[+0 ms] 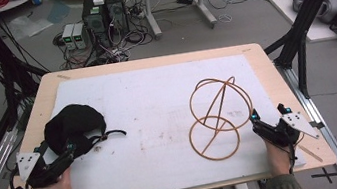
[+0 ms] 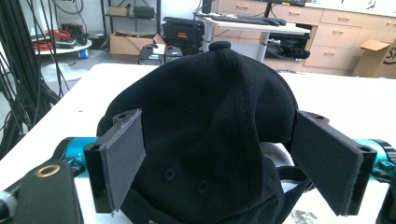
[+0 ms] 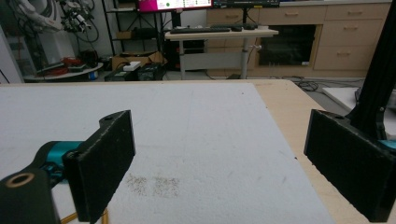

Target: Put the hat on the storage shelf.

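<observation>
The black cap (image 2: 205, 140) lies on the worktop's (image 1: 151, 62) left side, between the left tool's (image 1: 70, 150) spread pads, unclamped. The right tool (image 1: 254, 121), also spread, sits far right of the cap.

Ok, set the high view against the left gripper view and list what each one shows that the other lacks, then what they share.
High view alone: the wooden wire-frame stand at the right of the table, the right gripper open beside it, and the person's hands.
Left gripper view alone: the cap's top button, its eyelet holes, and the left gripper's pads standing wide on either side of the cap, not pressing it.
Both: the black cap, the left gripper and the white table cover.
</observation>
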Motion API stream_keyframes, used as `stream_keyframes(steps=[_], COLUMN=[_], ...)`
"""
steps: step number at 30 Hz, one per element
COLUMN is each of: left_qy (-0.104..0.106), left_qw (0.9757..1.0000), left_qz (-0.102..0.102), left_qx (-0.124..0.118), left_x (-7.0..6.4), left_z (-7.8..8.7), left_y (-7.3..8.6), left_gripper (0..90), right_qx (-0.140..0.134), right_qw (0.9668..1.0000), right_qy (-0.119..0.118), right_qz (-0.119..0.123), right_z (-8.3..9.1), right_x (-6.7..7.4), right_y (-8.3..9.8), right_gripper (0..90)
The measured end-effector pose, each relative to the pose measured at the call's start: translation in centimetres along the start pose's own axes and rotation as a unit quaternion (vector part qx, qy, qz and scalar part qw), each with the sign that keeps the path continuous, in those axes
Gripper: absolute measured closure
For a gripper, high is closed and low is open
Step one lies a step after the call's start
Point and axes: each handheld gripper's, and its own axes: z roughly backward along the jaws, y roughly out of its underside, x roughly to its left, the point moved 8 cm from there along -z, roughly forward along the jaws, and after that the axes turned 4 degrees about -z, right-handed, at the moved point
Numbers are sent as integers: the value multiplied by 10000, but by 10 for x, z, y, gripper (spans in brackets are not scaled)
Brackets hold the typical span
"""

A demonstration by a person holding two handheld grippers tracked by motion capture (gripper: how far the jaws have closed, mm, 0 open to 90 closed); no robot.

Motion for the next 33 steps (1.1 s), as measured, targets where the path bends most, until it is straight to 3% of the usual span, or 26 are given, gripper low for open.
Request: stream_keyframes(steps=[17,24,33], left_qy=[-4,42,144], left_qw=[10000,9992,9984], left_qz=[-78,-380,-457], left_qx=[47,127,311], left_x=[-1,-5,-4], left_z=[-4,-12,-25], left_y=[0,-3,-1], left_gripper=[188,188,189], right_qx=[32,58,93], right_qw=[10000,10000,9999], right_qy=[-25,-62,-114], right_qz=[-20,12,71], right_z=[-1,-2,-3], right_x=[1,2,2], right_y=[1,2,4], right_gripper=[79,79,79])
